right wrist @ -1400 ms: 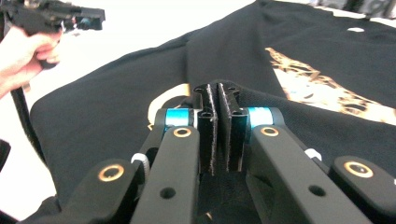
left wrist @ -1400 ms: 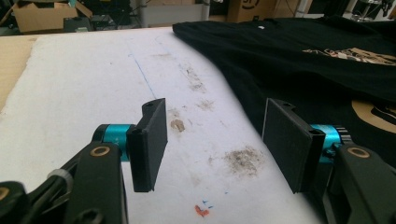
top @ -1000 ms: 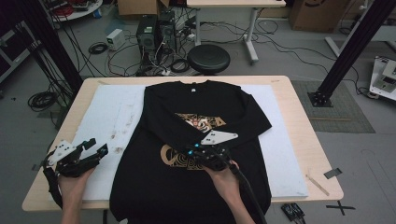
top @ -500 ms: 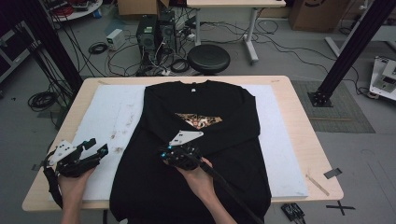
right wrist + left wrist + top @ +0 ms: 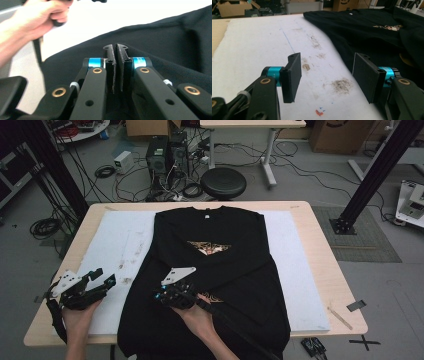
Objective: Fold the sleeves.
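My right jaws [image 5: 159,295] are pressed together with only a sliver of light between the pads [image 5: 115,47]. As far as I can judge, they have a thin fold of the black long-sleeved cotton shirt [image 5: 225,270] nipped at their tips. The cloth is too dark there for me to be sure how much is caught. They sit low over the near left part of the shirt, tips pointing towards my other hand [image 5: 37,17].

My left jaws [image 5: 103,276] stand wide apart and hold nothing. The stained white foam mat [image 5: 262,37] shows between the two pads [image 5: 327,72].

The shirt lies flat on that mat on the pale wooden tabletop [image 5: 325,245]. Its long axis runs straight away from me, collar at the far end and hem hanging over the near edge. Its right side looks folded in over the chest, leaving a slanting edge that leads down to my right jaws.

What the coming move turns on, I judge, is the shirt's left edge [image 5: 352,57]. It lies just beside my left jaws, on their right, close to the right-hand pad and running forward past it. My left hand is the nearer one to that edge. A short reach to the right would put the open pads around it, while my right jaws hold the folded layer.
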The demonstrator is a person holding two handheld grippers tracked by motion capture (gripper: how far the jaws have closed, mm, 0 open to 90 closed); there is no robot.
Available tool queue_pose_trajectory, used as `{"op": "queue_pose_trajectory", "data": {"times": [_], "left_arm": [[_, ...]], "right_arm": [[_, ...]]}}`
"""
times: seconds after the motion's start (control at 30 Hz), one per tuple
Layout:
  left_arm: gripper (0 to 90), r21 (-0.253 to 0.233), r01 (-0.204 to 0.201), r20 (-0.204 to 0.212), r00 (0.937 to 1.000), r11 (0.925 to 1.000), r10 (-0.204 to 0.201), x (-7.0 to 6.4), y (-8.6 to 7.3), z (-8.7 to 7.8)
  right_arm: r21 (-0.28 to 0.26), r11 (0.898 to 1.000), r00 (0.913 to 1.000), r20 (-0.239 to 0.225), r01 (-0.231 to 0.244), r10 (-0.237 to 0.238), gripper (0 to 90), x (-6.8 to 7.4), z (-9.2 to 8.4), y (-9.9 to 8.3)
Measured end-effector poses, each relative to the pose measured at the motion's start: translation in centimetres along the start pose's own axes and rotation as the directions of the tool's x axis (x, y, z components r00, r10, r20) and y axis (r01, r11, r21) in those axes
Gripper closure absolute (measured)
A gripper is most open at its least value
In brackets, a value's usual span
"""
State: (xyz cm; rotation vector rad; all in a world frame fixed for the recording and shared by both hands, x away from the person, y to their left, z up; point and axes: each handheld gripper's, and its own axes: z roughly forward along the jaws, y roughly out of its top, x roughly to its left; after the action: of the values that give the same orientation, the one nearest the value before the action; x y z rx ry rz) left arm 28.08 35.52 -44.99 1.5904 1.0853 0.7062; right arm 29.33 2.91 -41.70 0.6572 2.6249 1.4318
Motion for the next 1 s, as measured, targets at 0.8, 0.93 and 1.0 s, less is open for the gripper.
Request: {"op": "queue_pose_trajectory", "data": {"times": [0.8, 0.93, 1.0], "left_arm": [[40.0, -0.001, 0.006, 0.005, 1.0, 1.0, -0.006, 0.1, 0.0, 0.0], [39.9, -0.002, 0.008, 0.007, 0.9999, 1.0, -0.008, 0.1, 0.0, 0.0], [39.9, -0.002, 0.006, 0.006, 1.0, 1.0, -0.006, 0.1, 0.0, 0.0]], "right_arm": [[-0.019, 0.998, 0.9967, -0.058, 0.055, -0.056, 86.8, 2.5, 2.5, 1.3], [-0.011, 0.998, 0.9956, -0.066, 0.066, -0.066, 86.3, 2.7, 2.7, 1.1], [0.0, 0.997, 0.9952, -0.066, 0.072, -0.072, 85.1, 2.8, 2.8, 0.9]]}}
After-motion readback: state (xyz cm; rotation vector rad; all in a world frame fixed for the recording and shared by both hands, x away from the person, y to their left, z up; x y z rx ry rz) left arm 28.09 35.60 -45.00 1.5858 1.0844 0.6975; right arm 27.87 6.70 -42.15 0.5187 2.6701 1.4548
